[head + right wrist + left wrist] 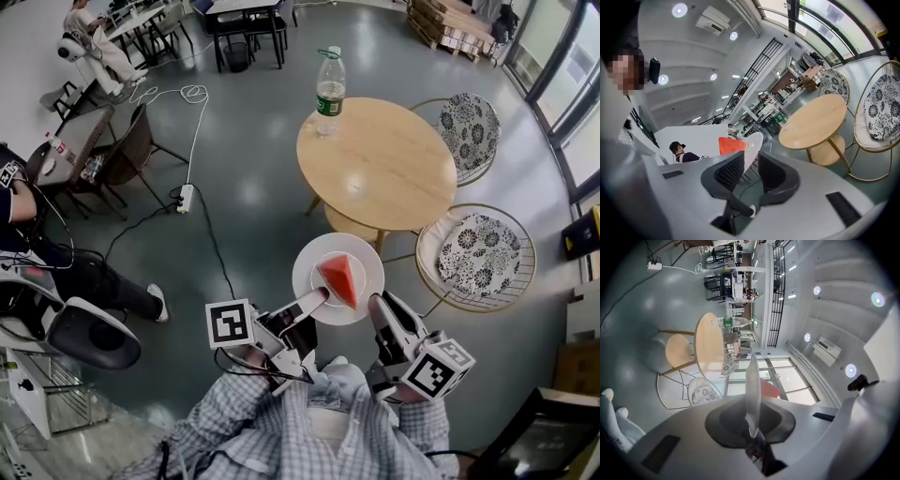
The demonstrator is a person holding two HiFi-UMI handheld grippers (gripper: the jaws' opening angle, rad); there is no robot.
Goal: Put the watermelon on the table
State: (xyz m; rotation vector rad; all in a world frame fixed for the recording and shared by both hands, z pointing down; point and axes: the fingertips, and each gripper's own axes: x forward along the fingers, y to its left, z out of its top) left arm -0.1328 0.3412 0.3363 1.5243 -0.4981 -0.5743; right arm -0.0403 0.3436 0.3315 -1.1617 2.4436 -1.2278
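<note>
Grey polished floor (253, 197) filled most of the room, with a round wooden counter (394, 159) standing far ahead, a water bottle (329, 89) upright at its far left edge and two wire chairs with patterned cushions (478, 253) to its right. Short of the counter and over bare floor, a white plate (314, 258) hung in the air with the wedge of watermelon (340, 278) lying on it, right of the plate's middle. The left claw (314, 302) was clamped on the plate's near left rim, the rim running edge-on between its pads in the left gripper view. The right claw (384, 314) stood with its jaws apart just beside the plate's near right rim; in the right gripper view the rim lay in line with the gap, but neither pad pressed on it, and the watermelon sat just beyond the left pad. The plate therefore seemed to hang from one rim alone, so it could sag or twist and let the wedge slide toward the lower side and onto the floor. A clumsy closing of the right claw might also knock the rim or bruise the fruit. Setting down too near the counter's edge would risk a tip.
</note>
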